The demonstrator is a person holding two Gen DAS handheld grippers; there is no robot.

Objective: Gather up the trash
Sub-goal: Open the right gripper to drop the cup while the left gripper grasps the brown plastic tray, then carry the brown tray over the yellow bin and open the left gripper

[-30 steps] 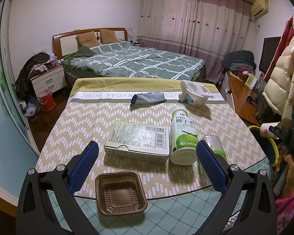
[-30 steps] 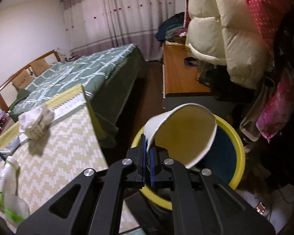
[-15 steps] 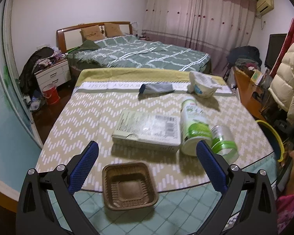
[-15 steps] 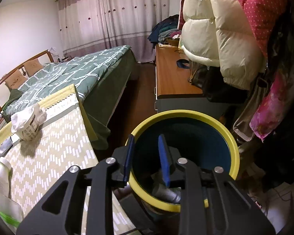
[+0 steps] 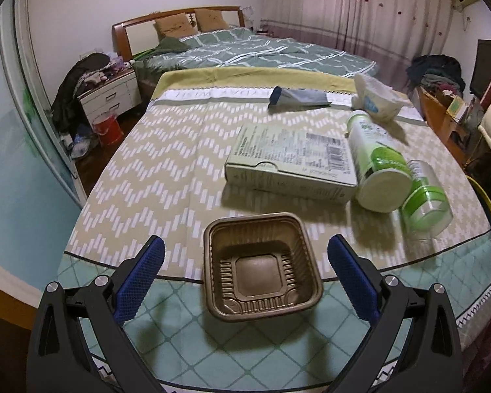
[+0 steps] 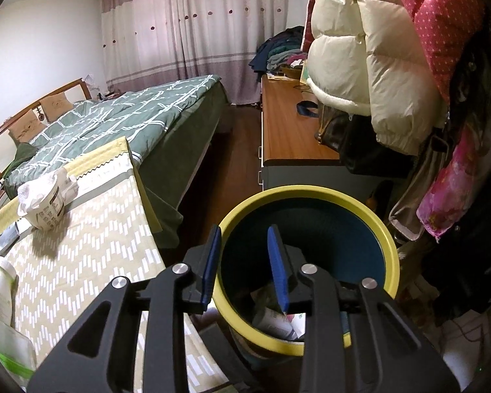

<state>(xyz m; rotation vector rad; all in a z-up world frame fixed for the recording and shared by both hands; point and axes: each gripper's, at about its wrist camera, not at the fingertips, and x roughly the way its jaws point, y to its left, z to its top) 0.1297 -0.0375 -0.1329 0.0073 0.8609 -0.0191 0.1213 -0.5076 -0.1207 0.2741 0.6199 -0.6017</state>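
A brown plastic tray [image 5: 262, 271] lies at the table's near edge, between the wide-open fingers of my left gripper [image 5: 245, 241]; the pads do not touch it. Behind it lie a flat cardboard box [image 5: 294, 160], a white-and-green bottle [image 5: 376, 160] and a clear jar with a green band [image 5: 425, 196], both on their sides. My right gripper [image 6: 244, 231] hangs over the near rim of the yellow-rimmed bin [image 6: 311, 193]. Its jaws are opening, with nothing between them. Discarded packaging [image 6: 275, 322] lies at the bin's bottom.
A grey pouch [image 5: 298, 98] and a crumpled white paper bowl [image 5: 376, 101] lie at the table's far edge. The bed [image 5: 262, 52] stands behind the table. A wooden desk [image 6: 288, 131] and hanging coats [image 6: 376, 65] crowd the bin's far and right sides.
My left gripper has sunk and tilted down, so the brown tray now lies between its fingers. My right gripper has opened and released the white paper cup, which is no longer in sight.
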